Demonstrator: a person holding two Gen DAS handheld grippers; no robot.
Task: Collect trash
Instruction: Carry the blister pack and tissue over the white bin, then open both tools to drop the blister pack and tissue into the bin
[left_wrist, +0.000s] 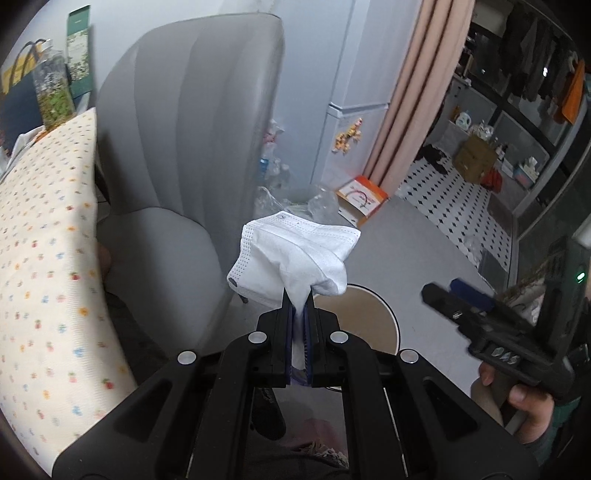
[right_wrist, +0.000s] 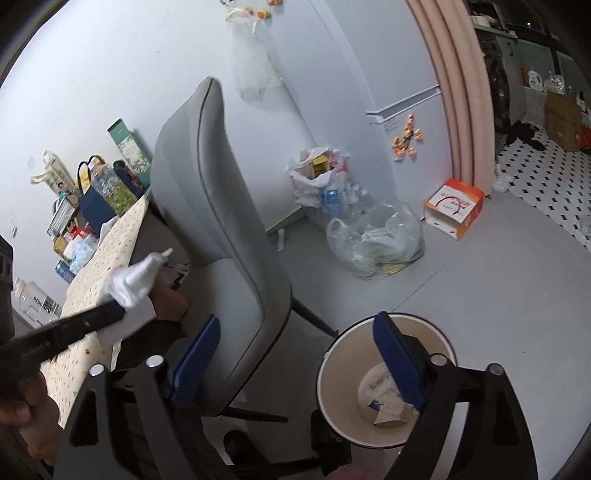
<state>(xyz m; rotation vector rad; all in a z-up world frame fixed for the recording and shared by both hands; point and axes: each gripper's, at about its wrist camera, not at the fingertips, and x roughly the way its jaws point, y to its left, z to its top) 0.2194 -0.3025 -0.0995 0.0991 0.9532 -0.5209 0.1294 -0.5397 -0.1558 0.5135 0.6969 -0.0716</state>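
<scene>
A crumpled white face mask (left_wrist: 295, 254) sticks up out of my left gripper (left_wrist: 298, 295), which is shut on its lower end. In the right wrist view the left gripper (right_wrist: 120, 308) holds the mask (right_wrist: 133, 280) over the table's edge. A round white waste bin (left_wrist: 391, 314) stands on the floor just beyond it. My right gripper (right_wrist: 295, 321) is open with nothing between its blue pads (right_wrist: 395, 354), and its right finger hangs over the bin (right_wrist: 332, 369). Crumpled paper trash (right_wrist: 384, 398) lies at the bin's bottom. The right gripper (left_wrist: 443, 290) also shows at right in the left wrist view.
A grey upholstered chair (right_wrist: 221, 221) stands between the table with the flowered cloth (left_wrist: 44, 258) and the bin. Filled plastic bags (right_wrist: 376, 240) and an orange-white box (right_wrist: 454, 206) sit on the grey floor by the fridge. A person's hand (left_wrist: 524, 402) grips the right tool.
</scene>
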